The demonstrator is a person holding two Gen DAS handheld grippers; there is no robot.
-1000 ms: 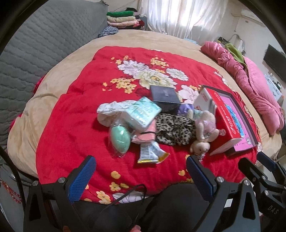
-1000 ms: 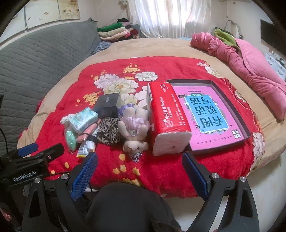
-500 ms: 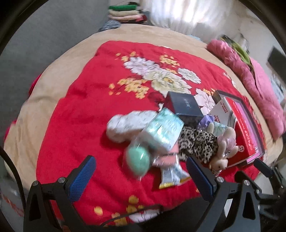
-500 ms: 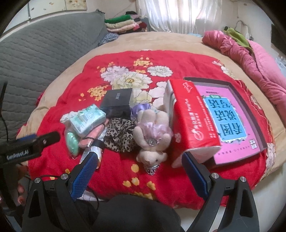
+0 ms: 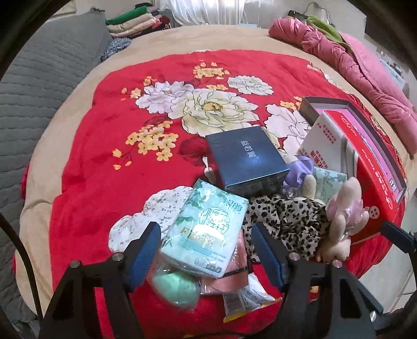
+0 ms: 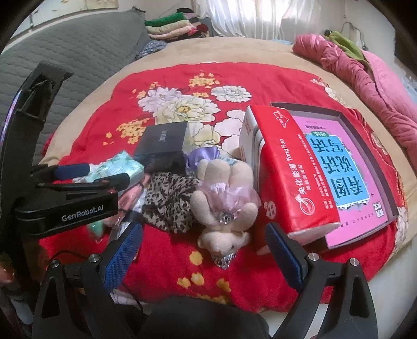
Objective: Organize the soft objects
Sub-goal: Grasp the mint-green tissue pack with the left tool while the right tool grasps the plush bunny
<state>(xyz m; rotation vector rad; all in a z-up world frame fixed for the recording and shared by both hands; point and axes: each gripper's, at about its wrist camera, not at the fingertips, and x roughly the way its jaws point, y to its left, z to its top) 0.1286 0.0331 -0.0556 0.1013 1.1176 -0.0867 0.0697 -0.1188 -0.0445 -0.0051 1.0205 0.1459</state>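
Observation:
A pile of soft things lies on the red floral blanket (image 5: 104, 161). My left gripper (image 5: 206, 250) is open, its blue pads either side of a pale green tissue pack (image 5: 206, 229) that tops the pile. Under it lie a green ball in plastic (image 5: 174, 289), a pink item and a white floral cloth (image 5: 156, 211). A leopard-print cloth (image 5: 286, 219) and a beige plush bear (image 6: 224, 208) lie to the right. My right gripper (image 6: 203, 255) is open, just in front of the bear. A red tissue pack (image 6: 289, 177) leans on an open box.
A dark blue box (image 5: 247, 159) sits behind the pile. The open box with a pink book (image 6: 344, 177) lies at right. A pink quilt (image 6: 365, 78) is at the far right, folded clothes (image 5: 133, 23) at the back, a grey sofa (image 5: 39, 78) at left.
My left gripper has moved forward and down onto the pile, so the green tissue pack now sits between its pads. My right gripper has moved closer to the plush bear.

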